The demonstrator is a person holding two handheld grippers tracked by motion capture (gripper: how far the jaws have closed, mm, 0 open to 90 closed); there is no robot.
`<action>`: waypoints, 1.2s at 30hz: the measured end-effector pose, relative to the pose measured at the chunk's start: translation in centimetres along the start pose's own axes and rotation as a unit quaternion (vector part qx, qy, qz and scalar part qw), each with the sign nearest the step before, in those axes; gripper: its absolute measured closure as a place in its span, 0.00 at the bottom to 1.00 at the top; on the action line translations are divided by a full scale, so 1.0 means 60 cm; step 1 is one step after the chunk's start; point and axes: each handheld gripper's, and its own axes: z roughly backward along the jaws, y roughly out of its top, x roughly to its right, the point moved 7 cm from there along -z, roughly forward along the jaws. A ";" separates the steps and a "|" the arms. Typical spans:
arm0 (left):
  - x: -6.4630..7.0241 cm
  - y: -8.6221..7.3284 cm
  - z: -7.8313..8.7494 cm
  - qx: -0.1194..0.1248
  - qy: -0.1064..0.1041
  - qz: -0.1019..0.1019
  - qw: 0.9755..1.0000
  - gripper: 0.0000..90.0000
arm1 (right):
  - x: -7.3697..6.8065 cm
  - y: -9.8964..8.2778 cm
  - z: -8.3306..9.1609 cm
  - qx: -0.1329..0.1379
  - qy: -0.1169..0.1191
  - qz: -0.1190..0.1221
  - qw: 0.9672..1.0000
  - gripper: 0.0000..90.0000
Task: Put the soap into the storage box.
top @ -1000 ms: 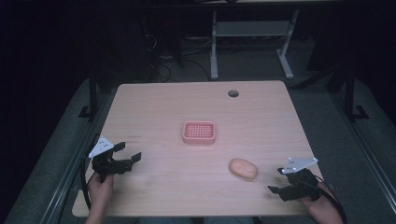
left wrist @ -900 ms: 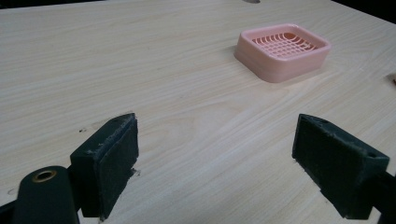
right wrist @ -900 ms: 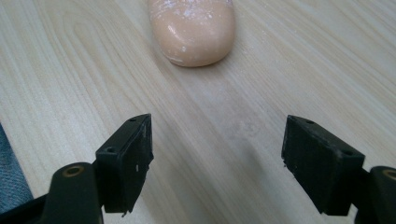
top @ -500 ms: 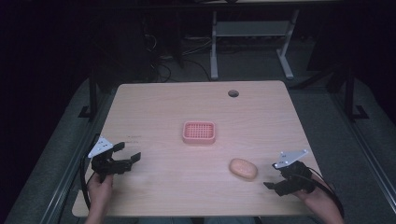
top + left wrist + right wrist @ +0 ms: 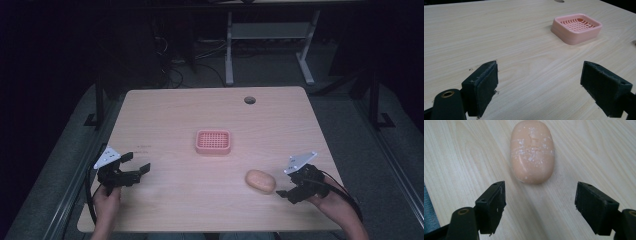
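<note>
Peach-coloured soap bar (image 5: 532, 151) is framed just ahead of the right gripper (image 5: 540, 206), jaws spread wide, nothing held. Left gripper (image 5: 539, 91) is held wide open too, pointed at the pink soap dish (image 5: 576, 28).

Each hand-held gripper is black: the left hand-held gripper (image 5: 131, 166) and the right hand-held gripper (image 5: 284, 192) both carry a pale grey three-cornered plate on top and trail a dark cable. Up close, the jaws end in blocky, matte black pads with rough, slightly frayed edges, small screw holes, and a brass-coloured eyelet near the base.
</note>
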 end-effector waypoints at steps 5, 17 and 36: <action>0.000 0.000 0.000 0.001 0.000 -0.001 1.000 0.16 | 0.001 0.014 -0.004 -0.006 0.004 0.012 1.000 0.27; -0.001 0.000 0.000 0.002 0.000 0.000 1.000 0.16 | -0.002 0.037 -0.020 -0.027 0.015 0.029 0.999 0.27; -0.001 0.000 0.000 0.002 0.000 0.002 1.000 0.16 | -0.008 0.073 -0.058 -0.062 0.028 0.045 0.997 0.27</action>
